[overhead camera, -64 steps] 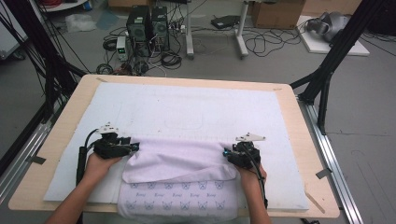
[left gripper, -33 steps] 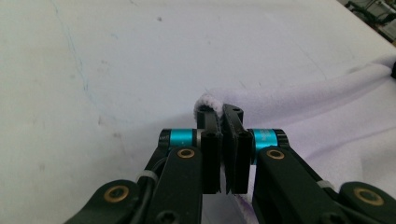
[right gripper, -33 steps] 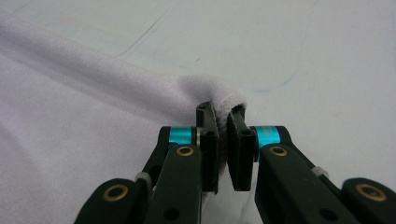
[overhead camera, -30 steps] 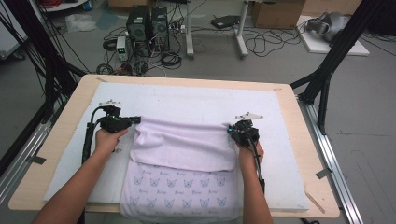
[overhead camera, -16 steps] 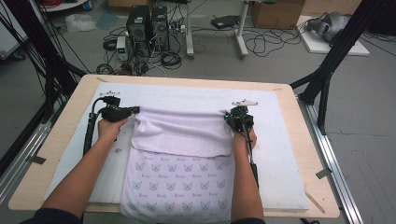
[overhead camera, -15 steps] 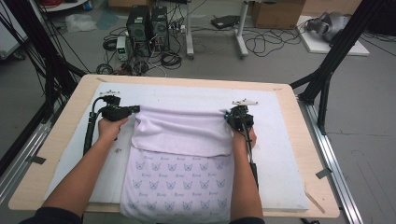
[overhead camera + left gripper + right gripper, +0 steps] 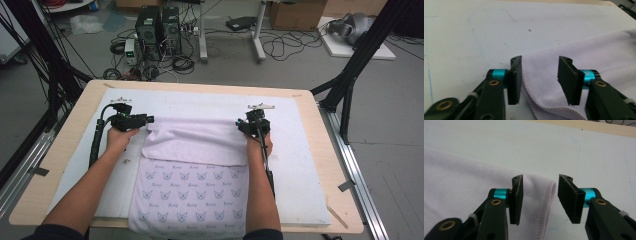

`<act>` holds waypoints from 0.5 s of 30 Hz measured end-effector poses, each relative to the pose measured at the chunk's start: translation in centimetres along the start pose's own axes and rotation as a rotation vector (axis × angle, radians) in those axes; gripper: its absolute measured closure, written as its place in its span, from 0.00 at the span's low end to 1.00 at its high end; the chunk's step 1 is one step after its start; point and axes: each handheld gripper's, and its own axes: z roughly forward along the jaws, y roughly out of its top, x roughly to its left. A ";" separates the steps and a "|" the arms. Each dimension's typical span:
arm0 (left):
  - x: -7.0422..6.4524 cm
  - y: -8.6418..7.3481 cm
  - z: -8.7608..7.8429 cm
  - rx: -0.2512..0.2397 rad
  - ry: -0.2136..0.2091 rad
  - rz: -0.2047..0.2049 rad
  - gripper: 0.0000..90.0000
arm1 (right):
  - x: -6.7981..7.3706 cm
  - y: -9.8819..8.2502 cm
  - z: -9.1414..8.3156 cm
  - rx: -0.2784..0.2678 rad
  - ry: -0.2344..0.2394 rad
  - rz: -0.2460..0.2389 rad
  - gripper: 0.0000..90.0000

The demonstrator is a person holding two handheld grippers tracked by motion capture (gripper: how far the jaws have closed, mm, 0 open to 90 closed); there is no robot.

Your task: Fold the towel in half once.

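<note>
Your left gripper [image 7: 539, 80] and right gripper [image 7: 539, 198] have just been opening; both jaws now stand released. Each straddles a far corner of the folded lilac terry towel [image 7: 192, 170] on the white mat [image 7: 300, 170], pads clear of the cloth.

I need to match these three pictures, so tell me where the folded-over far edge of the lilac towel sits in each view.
High view: the folded towel edge runs mid-table between both grippers.
Left gripper view: its corner lies between the open jaws, lower centre.
Right gripper view: its stitched corner lies between the open jaws, centre.
Shared landmark: the white mat beyond the edge.
</note>
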 end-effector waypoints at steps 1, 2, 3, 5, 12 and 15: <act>-0.1 0.1 -0.2 -0.004 -0.001 0.010 0.56 | 0.0 0.1 -0.2 -0.002 -0.003 -0.001 0.56; -0.3 0.2 -0.3 -0.013 -0.003 0.011 0.52 | -0.1 0.1 -0.5 -0.006 0.001 -0.002 0.54; -0.3 0.2 -0.4 -0.016 -0.014 0.015 0.49 | -0.1 0.2 -0.8 -0.007 0.003 -0.002 0.53; -0.6 0.2 -0.6 -0.011 -0.019 0.026 0.46 | 0.0 0.2 -1.3 -0.011 0.008 -0.006 0.52; -1.5 -0.6 -1.7 -0.042 -0.047 0.049 0.48 | 0.1 -0.3 -3.1 -0.017 0.057 -0.031 0.50; -1.7 -1.3 -2.4 -0.049 -0.064 0.043 0.48 | -0.2 -0.9 -3.9 -0.017 0.073 -0.023 0.50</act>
